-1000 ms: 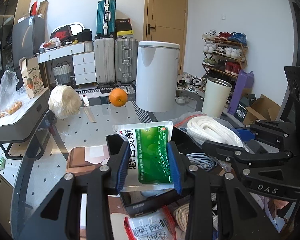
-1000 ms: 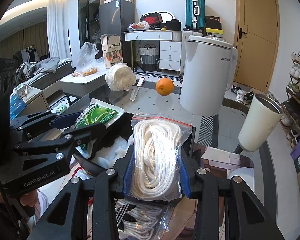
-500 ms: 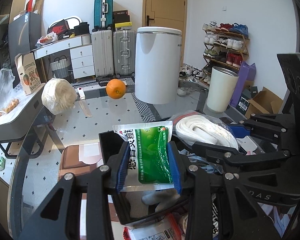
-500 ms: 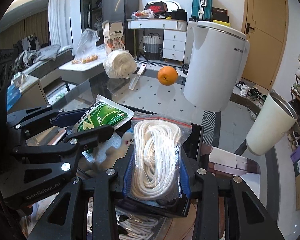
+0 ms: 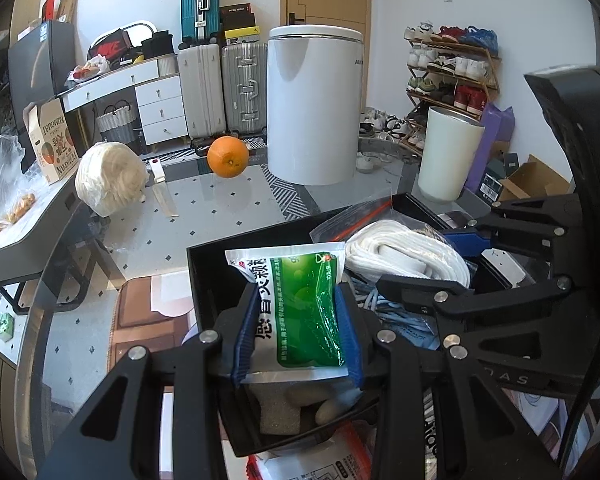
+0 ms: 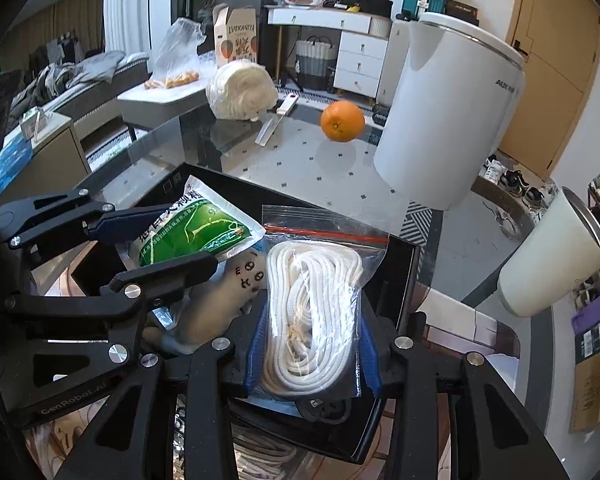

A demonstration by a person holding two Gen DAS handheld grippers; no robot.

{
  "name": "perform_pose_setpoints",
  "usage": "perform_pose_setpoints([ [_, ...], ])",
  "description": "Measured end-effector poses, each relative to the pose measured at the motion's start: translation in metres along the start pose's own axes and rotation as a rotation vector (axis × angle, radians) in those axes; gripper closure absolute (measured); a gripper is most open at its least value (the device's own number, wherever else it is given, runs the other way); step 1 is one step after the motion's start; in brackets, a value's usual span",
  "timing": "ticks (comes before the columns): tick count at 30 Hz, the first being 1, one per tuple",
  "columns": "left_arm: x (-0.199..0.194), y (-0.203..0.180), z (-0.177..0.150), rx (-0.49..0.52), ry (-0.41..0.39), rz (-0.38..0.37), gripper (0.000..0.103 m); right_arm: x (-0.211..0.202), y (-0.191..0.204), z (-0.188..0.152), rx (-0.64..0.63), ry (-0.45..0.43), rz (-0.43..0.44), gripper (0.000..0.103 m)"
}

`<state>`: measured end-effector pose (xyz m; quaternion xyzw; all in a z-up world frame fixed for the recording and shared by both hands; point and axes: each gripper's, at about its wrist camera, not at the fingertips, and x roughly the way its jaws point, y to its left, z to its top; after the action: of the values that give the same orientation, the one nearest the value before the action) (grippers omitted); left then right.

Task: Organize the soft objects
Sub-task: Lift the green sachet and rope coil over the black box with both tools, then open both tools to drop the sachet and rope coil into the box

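Over a black bin (image 5: 204, 276), the left gripper (image 5: 298, 330) clamps a glossy green sachet (image 5: 304, 308), the right gripper (image 6: 312, 344) a clear-bagged white rope coil (image 6: 312, 312), both pointing lengthwise far.

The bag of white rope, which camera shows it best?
The right wrist view: the bag of white rope sits centred and close, front-on, gripped by the right gripper, coils and red zip seal visible. The left wrist view shows it only obliquely, partly hidden by that gripper's fingers.

"GenRobot.AI" on left hand-held gripper (image 6: 156, 244); "AUX" on white appliance (image 6: 452, 120); "DAS" on right hand-held gripper (image 5: 452, 256).
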<state>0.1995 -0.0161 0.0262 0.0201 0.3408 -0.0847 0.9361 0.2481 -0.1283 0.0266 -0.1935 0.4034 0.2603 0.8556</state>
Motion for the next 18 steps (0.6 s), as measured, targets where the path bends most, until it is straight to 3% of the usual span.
perform_pose_setpoints([
  [10,-0.0032,0.0014,-0.0029,0.03,-0.003,-0.011,0.067,0.0004,0.0053,0.0,0.01,0.07,-0.014,0.064],
  [18,-0.0042,0.0012,-0.0024,0.044,0.007,-0.011,0.067,-0.004,0.008,-0.0033,-0.011,0.046,0.01,0.063],
])
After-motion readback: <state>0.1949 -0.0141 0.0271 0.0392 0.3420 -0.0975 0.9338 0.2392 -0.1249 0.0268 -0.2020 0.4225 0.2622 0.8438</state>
